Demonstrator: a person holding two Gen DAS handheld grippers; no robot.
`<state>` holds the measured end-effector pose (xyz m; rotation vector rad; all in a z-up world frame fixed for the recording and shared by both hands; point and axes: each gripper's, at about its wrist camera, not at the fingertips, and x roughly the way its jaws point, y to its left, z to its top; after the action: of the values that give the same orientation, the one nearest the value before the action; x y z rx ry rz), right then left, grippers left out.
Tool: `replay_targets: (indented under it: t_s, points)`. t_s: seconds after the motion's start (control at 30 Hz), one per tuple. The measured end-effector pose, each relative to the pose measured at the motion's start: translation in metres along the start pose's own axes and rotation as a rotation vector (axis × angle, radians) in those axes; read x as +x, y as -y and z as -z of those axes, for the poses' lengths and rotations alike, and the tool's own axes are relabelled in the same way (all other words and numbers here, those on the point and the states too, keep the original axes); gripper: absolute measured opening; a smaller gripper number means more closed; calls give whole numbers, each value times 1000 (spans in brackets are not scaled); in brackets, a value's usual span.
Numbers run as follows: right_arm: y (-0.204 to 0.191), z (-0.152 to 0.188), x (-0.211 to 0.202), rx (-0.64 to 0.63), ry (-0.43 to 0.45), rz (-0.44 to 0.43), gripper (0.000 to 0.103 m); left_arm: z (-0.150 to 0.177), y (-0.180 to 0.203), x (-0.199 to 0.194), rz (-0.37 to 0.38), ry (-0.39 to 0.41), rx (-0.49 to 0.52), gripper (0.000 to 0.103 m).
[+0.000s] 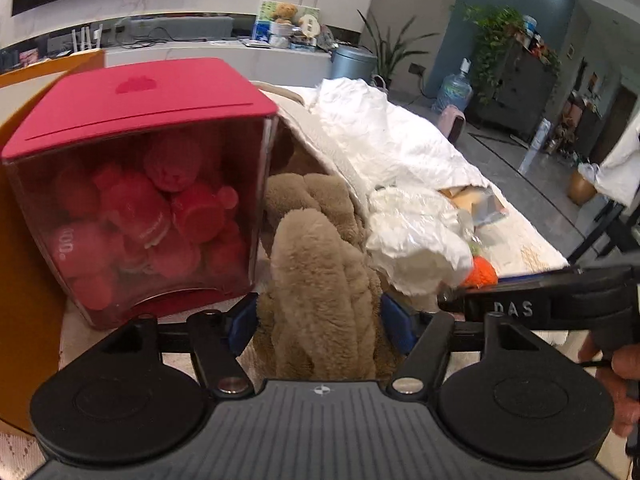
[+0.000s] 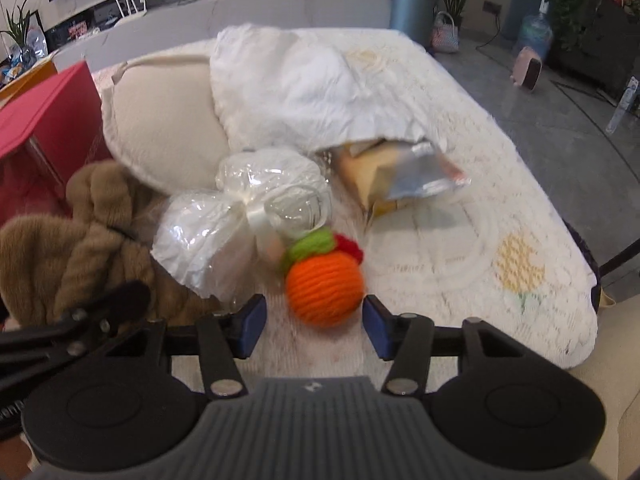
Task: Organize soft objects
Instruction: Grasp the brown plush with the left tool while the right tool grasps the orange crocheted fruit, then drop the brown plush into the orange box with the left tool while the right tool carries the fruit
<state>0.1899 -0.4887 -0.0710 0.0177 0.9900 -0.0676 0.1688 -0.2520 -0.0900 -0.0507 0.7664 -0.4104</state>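
A brown plush toy (image 1: 320,272) lies beside a clear box with a red lid (image 1: 140,184) full of red plush toys. My left gripper (image 1: 318,320) is open with the brown plush between its blue pads, which sit apart from its sides. My right gripper (image 2: 314,326) is open and straddles an orange knitted ball (image 2: 325,289) with green and red tufts. The brown plush (image 2: 76,240) also shows at the left of the right wrist view. A white plastic-wrapped bundle (image 2: 248,216) lies between the plush and the ball.
A cream cushion (image 2: 160,128), a white crumpled cloth (image 2: 304,88) and an opened foil snack pack (image 2: 400,176) lie on the white quilted surface (image 2: 500,208). An orange panel (image 1: 24,240) stands left of the box. The right gripper's body (image 1: 560,304) crosses the left view.
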Motion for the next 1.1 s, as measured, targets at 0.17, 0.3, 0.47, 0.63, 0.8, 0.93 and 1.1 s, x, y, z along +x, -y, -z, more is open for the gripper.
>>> replay_targets:
  t_s: [0.17, 0.3, 0.47, 0.63, 0.8, 0.93, 1.1]
  points:
    - [-7, -1, 4, -48, 8, 44, 44, 1, 0, -8, 3, 1, -12, 57]
    - [-11, -2, 2, -61, -3, 51, 41, -5, -13, -14, 52, -9, -40, 50]
    - [-14, -2, -14, -75, -3, 29, 41, -14, -15, -35, 45, 26, -32, 47]
    - [-7, 0, -27, -63, 14, 58, 41, -22, -5, -59, 34, 91, 8, 46]
    - [4, 1, -43, -31, 50, 69, 41, -31, 5, -80, 26, 136, 26, 46]
    - [8, 3, -63, -21, 99, 67, 41, -40, 9, -98, 5, 200, 37, 46]
    - [-10, -5, -93, -71, 184, 52, 41, -51, -4, -128, -35, 252, 6, 46]
